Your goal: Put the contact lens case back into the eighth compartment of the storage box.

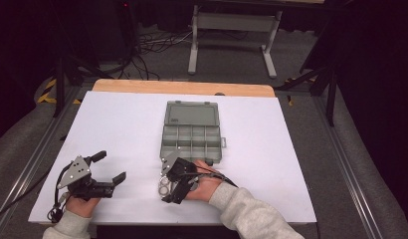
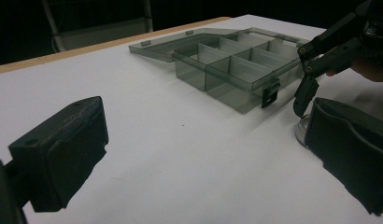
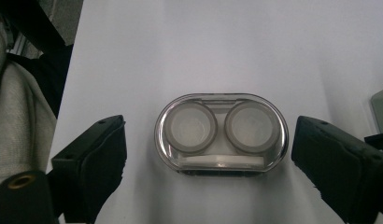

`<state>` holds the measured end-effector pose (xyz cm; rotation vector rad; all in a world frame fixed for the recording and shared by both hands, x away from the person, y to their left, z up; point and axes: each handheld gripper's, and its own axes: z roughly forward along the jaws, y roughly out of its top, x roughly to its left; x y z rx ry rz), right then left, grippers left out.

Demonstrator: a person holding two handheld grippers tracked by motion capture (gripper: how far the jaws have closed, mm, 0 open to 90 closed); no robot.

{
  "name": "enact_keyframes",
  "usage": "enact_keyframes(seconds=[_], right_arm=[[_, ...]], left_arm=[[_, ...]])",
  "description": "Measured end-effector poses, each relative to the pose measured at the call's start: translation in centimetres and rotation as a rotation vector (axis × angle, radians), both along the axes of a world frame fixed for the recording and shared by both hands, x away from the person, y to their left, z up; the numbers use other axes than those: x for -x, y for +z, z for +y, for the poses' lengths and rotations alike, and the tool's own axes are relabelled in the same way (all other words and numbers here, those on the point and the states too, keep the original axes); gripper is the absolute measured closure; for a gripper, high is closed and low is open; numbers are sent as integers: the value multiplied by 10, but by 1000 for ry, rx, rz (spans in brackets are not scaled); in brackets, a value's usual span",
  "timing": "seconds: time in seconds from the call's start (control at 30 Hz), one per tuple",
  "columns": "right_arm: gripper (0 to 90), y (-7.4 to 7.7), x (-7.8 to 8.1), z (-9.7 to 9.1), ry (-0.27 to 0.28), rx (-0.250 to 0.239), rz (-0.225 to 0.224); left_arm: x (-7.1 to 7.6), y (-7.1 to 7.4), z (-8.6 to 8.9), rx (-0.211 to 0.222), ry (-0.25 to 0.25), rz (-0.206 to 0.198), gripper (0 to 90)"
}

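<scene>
Left side of the white tabletop: the left gripper rests low near the front-left corner, held in the person's left hand. Its jaws stand wide apart and released, nothing between them; in the left gripper view only bare tabletop lies between the two black pads.

Centre: a grey translucent organiser box lies flat on the tabletop, lid folded fully back toward the far edge, its divided compartments exposed. A latch tab projects from its right side.

Just in front of the box's near-left corner lies a small clear oval contact lens case, flat on the tabletop, with two round cups side by side under its transparent cover. In the high view it appears as two pale rings beside the right gripper's jaws.

Right of centre: the right gripper, held in the right hand with a light grey sleeve behind it, points down over the case. The right gripper view shows its jaws straddling the case, one pad at either end, both with a visible gap to the case; not clenched on it.
</scene>
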<state>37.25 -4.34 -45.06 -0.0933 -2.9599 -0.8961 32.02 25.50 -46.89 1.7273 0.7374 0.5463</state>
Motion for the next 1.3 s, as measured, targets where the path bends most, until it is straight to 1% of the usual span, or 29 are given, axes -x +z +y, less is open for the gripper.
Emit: enact_keyframes(seconds=[0.27,0.33,0.47,0.5,0.6,1.0,1.03,1.1,1.3], right_arm=[[162,-3,1,3,7,18,-12],[188,-5,1,4,8,32,-28],[208,-5,3,5,0,36,-45],[233,-5,3,5,-1,39,-57],[259,-5,4,5,-2,42,-78],[263,-4,5,5,0,42,-82],[263,-4,5,5,9,40,-95],[263,-3,6,5,5,42,-98],[263,3,6,2,10,18,-112]], left_arm=[[0,0,0,2,-1,1,5],[0,0,0,2,0,1,6],[0,0,0,2,0,1,6],[0,0,0,2,1,0,6],[0,0,0,1,0,0,6],[0,0,0,5,0,-1,5],[0,0,0,5,0,-1,5],[0,0,0,5,0,-2,6],[0,0,0,7,1,-1,6]])
